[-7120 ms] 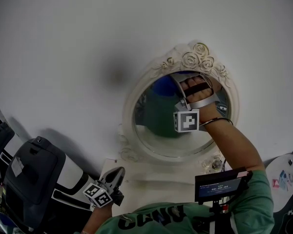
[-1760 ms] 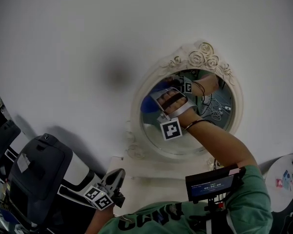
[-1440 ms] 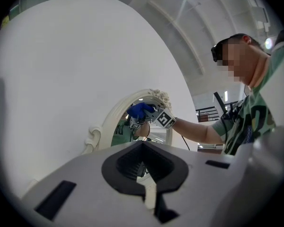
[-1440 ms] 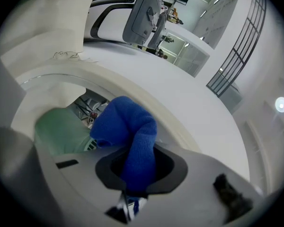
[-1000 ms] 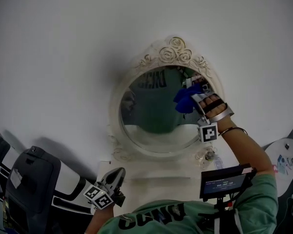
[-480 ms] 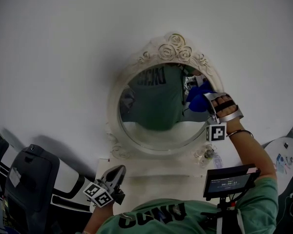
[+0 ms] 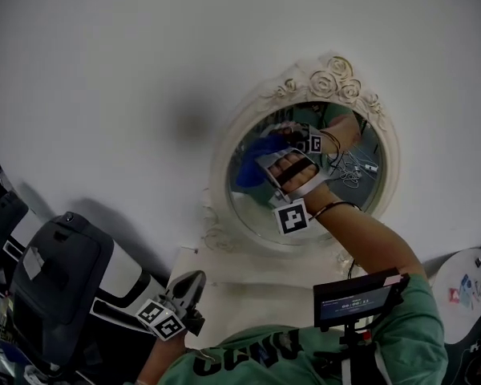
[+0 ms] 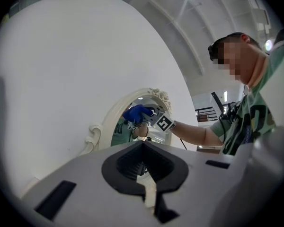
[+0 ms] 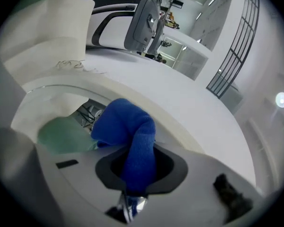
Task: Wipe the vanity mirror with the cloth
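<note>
An oval vanity mirror with an ornate white frame [image 7: 223, 163] hangs on the white wall. My right gripper [image 7: 261, 165] is shut on a blue cloth [image 7: 248, 171] and presses it against the left part of the glass. In the right gripper view the cloth [image 9: 132, 131] bulges out of the right gripper [image 9: 135, 176] against the mirror's frame [image 9: 52, 84]. My left gripper [image 7: 196, 281] hangs low by the person's body, shut and empty. The left gripper view shows the left gripper [image 8: 144, 174], and far off the mirror's frame [image 8: 108, 122] and the cloth [image 8: 135, 113].
A white vanity top [image 7: 248, 291] sits under the mirror. A black and white chair [image 7: 60, 271] stands at the lower left. A small screen [image 7: 357, 295] is mounted at the person's chest. A round white table [image 7: 465, 283] shows at the lower right.
The right gripper has swept the cloth from the mirror's right edge leftward across the glass. The left gripper has stayed low and still.
</note>
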### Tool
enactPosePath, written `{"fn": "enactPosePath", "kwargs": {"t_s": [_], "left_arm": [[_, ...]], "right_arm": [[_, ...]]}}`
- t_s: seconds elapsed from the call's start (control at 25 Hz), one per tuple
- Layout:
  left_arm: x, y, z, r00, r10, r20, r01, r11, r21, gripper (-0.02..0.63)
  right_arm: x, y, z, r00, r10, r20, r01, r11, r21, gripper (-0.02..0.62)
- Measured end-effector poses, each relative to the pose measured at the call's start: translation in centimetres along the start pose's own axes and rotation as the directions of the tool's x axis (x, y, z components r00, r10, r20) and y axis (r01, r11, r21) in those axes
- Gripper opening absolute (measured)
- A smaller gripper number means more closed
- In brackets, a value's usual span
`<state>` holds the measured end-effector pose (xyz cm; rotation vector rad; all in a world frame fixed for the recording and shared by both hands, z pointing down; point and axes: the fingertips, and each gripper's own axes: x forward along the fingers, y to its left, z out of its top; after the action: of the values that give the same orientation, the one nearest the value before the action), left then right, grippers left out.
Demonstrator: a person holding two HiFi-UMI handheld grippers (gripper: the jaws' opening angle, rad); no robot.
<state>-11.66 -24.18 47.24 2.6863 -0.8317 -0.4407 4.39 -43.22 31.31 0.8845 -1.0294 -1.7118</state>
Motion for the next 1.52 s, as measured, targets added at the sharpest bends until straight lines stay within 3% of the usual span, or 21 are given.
{"fn": "enactPosePath", "kwargs": {"t_s": [0.2,0.44,0.6,0.8,0.92,1.12,1.28,1.52], "left_arm": [[-3.3,1.3,0.7,0.997,0.069,0.027,-0.069,0.998,0.005,0.000],[-3.7,1.6,0.8,0.997,0.077,0.027,-0.077,0.997,0.000,0.000],[-2.0,0.5,0.5,0.999,0.027,0.016,-0.027,1.000,0.003,0.000],[1.3,-1.4,-0.3,0.998,-0.055,-0.015,0.055,0.998,-0.008,0.000],[3.2,-2.6,-1.0,0.994,-0.103,-0.033,0.102,0.995,-0.018,0.000],[5.1,-4.1,-2.0,0.987,-0.153,-0.055,0.152,0.988,-0.027,0.000],[5.7,-4.5,-2.4,0.984,-0.168,-0.059,0.166,0.985,-0.036,0.000],[4.7,-4.3,-2.4,0.987,-0.150,-0.052,0.149,0.988,-0.036,0.000]], "right_arm": [[3.5,-0.1,3.1,1.000,0.022,0.020,-0.021,1.000,-0.018,0.049],[3.0,0.2,2.2,0.999,0.029,0.015,-0.029,0.999,-0.020,0.049],[0.0,1.9,-1.5,0.997,0.064,-0.036,-0.065,0.998,-0.010,0.049],[-6.2,5.0,-9.6,0.979,0.119,-0.163,-0.122,0.992,-0.010,0.049],[-10.4,6.9,-15.0,0.955,0.147,-0.258,-0.156,0.988,-0.013,0.049],[-16.1,9.2,-22.3,0.892,0.190,-0.411,-0.210,0.978,-0.002,0.049],[-18.1,9.7,-25.0,0.860,0.207,-0.467,-0.224,0.974,0.021,0.049],[-18.3,9.5,-25.4,0.840,0.213,-0.499,-0.230,0.973,0.029,0.049]]}}
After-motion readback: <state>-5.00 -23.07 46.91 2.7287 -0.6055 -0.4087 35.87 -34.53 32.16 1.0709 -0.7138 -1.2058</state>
